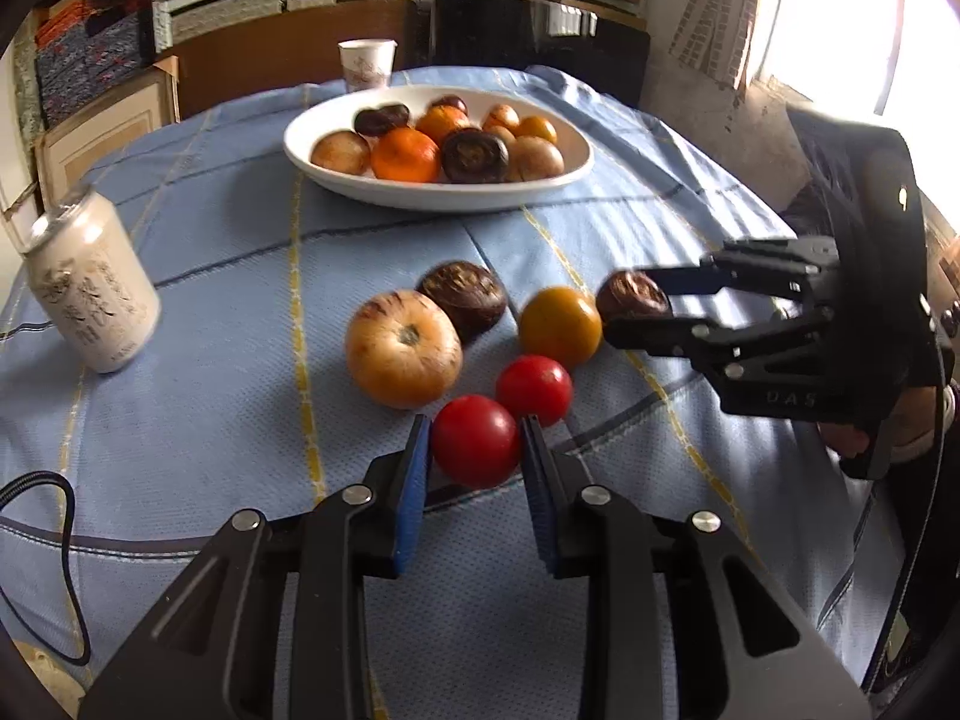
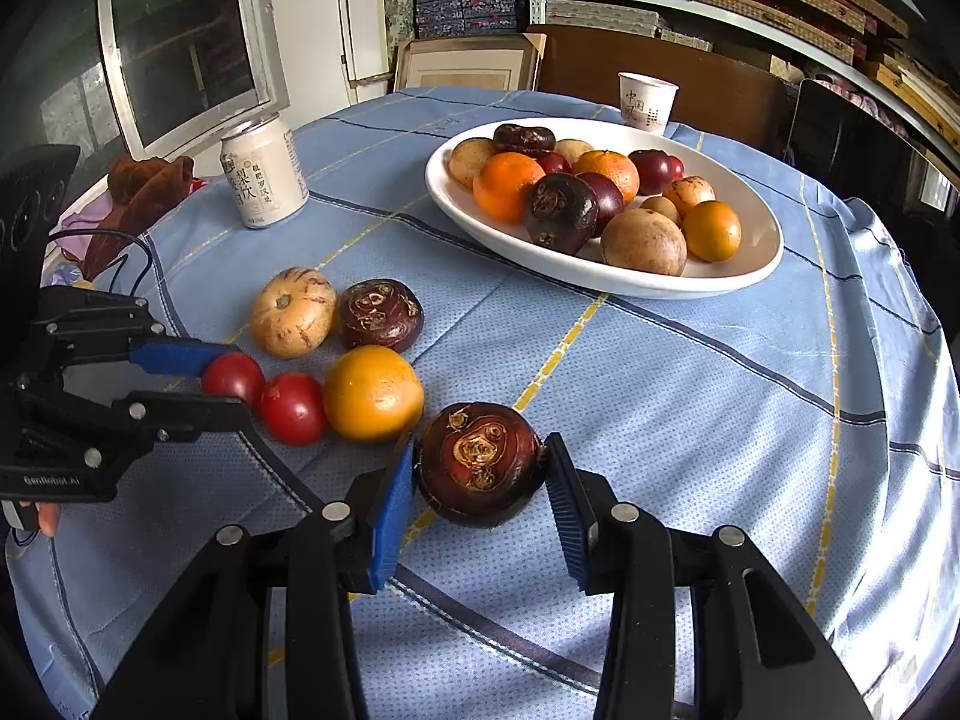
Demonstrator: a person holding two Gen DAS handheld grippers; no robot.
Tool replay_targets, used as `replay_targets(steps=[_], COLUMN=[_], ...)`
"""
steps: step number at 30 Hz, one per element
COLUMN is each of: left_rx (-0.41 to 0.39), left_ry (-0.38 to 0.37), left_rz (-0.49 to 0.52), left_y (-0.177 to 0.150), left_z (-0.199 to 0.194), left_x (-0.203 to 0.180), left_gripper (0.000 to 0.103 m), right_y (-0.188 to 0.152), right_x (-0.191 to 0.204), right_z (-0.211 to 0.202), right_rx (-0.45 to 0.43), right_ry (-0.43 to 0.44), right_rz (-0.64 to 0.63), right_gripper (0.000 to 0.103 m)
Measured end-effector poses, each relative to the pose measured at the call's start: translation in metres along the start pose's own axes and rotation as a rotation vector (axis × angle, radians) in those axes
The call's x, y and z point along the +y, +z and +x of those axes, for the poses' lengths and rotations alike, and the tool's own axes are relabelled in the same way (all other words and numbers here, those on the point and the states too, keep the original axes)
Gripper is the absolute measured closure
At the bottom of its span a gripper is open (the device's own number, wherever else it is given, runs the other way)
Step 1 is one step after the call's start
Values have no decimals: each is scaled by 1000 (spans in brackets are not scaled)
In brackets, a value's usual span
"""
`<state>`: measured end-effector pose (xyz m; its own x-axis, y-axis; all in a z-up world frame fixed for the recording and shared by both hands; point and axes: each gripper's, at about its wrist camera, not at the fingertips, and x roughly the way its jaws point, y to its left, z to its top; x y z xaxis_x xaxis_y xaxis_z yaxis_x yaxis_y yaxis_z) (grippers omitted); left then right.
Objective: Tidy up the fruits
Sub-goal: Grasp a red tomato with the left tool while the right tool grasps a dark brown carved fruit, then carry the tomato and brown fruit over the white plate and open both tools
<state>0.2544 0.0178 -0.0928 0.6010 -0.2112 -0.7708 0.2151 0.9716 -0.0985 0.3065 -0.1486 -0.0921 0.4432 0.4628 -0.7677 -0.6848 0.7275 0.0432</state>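
My left gripper [image 1: 475, 441] is shut on a red tomato [image 1: 475, 441] on the blue tablecloth; it also shows in the right wrist view [image 2: 231, 375]. My right gripper [image 2: 480, 465] is shut on a dark brown fruit [image 2: 479, 463], seen from the left wrist view too [image 1: 630, 295]. Beside them lie a second red tomato [image 1: 534, 389], a yellow-orange fruit [image 1: 559, 325], another dark brown fruit [image 1: 463, 295] and a pale striped fruit [image 1: 403, 348]. A white oval bowl [image 2: 750, 267] farther back holds several mixed fruits.
A white drink can [image 1: 93, 291] stands at the left of the table. A paper cup [image 2: 647, 101] stands behind the bowl. A black cable [image 1: 66, 540] lies at the near left edge. A brown cloth [image 2: 141, 195] lies beyond the can.
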Motion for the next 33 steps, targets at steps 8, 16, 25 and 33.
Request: replay_targets(steps=[8, 16, 25, 33], left_rx=[-116, -157, -115, -237], left_ry=[-18, 119, 126, 171], left_rz=[-115, -52, -132, -140], left_y=[37, 130, 188, 146], left_z=[-27, 4, 67, 13], left_x=[21, 20, 38, 33], left_gripper=[74, 74, 50, 6], right_y=[11, 64, 90, 79], right_x=[-18, -59, -91, -53], right_z=[-17, -8, 26, -17], right_rx=[-111, -295, -318, -363], right_ry=[91, -18, -16, -56], right_rz=[120, 280, 393, 245], right_gripper=[60, 60, 37, 33])
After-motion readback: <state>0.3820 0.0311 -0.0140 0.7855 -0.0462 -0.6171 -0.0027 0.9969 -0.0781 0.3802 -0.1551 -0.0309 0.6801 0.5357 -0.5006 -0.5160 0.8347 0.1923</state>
